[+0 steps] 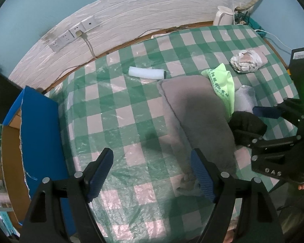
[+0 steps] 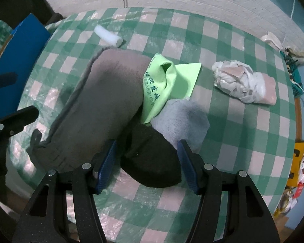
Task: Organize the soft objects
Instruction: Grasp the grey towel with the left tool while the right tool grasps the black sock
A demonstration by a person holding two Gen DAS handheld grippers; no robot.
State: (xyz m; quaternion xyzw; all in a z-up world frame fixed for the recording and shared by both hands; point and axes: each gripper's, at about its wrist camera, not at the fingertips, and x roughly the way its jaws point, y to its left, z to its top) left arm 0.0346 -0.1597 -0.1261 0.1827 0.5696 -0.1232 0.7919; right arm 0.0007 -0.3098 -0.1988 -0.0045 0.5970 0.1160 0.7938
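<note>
A long grey cushion lies on the green-checked cloth. A light green printed cloth is draped over its far end. Beside them lie a pale grey cloth and a black soft item. My right gripper points down, open, with a blue pad on each side of the black item and a gap showing at the left pad. My left gripper is open over bare tablecloth, and the grey cushion's near end is at its right finger. In the left wrist view the right gripper is at the black item.
A white foam roll and a crumpled white bundle lie farther back on the table. An open cardboard box with a blue flap stands at the table's left edge. A white kettle, cables and wall sockets are at the back.
</note>
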